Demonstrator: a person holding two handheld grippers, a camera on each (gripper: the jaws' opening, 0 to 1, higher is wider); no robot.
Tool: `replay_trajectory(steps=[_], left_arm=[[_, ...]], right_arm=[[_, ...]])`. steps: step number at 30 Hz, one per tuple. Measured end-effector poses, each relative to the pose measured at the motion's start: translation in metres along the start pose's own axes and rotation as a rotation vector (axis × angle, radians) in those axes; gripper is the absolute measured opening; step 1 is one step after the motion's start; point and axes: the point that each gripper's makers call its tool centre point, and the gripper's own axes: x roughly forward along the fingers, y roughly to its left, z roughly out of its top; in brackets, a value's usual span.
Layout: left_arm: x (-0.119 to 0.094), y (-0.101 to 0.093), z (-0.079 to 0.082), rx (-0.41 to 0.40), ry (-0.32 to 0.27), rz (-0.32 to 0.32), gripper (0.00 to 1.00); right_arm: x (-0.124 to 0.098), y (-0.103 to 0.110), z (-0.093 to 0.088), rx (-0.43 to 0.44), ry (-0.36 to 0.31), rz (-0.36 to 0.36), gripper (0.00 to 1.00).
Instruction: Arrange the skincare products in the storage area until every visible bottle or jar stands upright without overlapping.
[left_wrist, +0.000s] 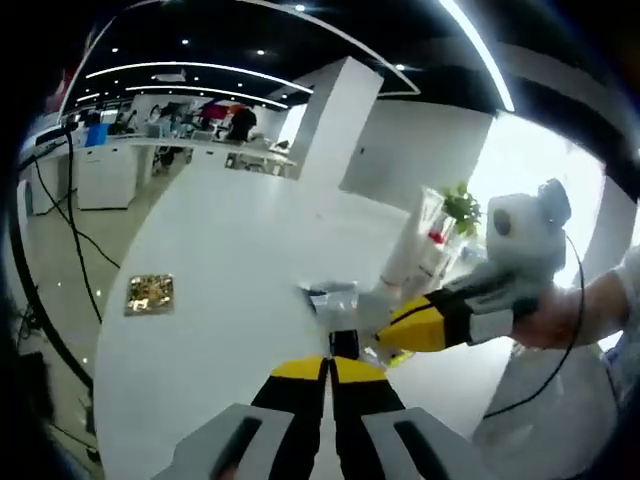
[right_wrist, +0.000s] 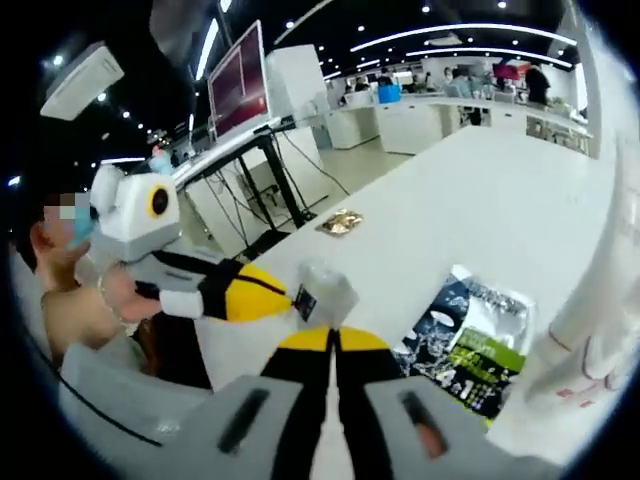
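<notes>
Object: a small clear bottle or jar (right_wrist: 322, 288) with a dark label, held up over the white table (left_wrist: 220, 260), between the two grippers.
Left gripper (left_wrist: 329, 372): jaws nearly together, tips at the clear container (left_wrist: 335, 300); actual grip, cannot tell.
Right gripper (right_wrist: 335, 345): jaws close together just below the container; hold uncertain.
Handling: likely light, rigid, slick plastic or glass; grip across the body.
Orientation: long axis unclear, too blurred.
Nearby: printed sachet (right_wrist: 470, 335); gold packet (left_wrist: 150, 293).
</notes>
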Motion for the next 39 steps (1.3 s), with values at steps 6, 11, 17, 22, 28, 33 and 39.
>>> replay_trajectory(steps=[6, 11, 17, 22, 28, 33, 39], left_arm=[[0.027, 0.022, 0.015, 0.002, 0.023, 0.047, 0.03], [0.051, 0.040, 0.019, -0.013, 0.043, 0.088, 0.03], [0.076, 0.058, 0.007, 0.005, 0.112, 0.142, 0.04], [0.088, 0.067, 0.003, -0.030, 0.128, 0.163, 0.04], [0.092, 0.070, 0.000, 0.031, 0.138, 0.200, 0.05], [0.089, 0.080, -0.002, 0.039, 0.133, 0.260, 0.03], [0.087, 0.082, -0.003, 0.043, 0.128, 0.307, 0.03]], right_arm=[[0.017, -0.024, 0.015, 0.020, 0.002, -0.048, 0.02], [0.034, -0.046, 0.021, 0.011, 0.034, -0.099, 0.02], [0.057, -0.069, 0.019, -0.020, 0.094, -0.137, 0.03], [0.068, -0.084, 0.008, -0.001, 0.139, -0.176, 0.04], [0.074, -0.089, 0.004, -0.057, 0.147, -0.194, 0.08], [0.079, -0.087, 0.003, -0.147, 0.165, -0.174, 0.12], [0.071, -0.096, 0.015, -0.196, 0.114, -0.237, 0.12]])
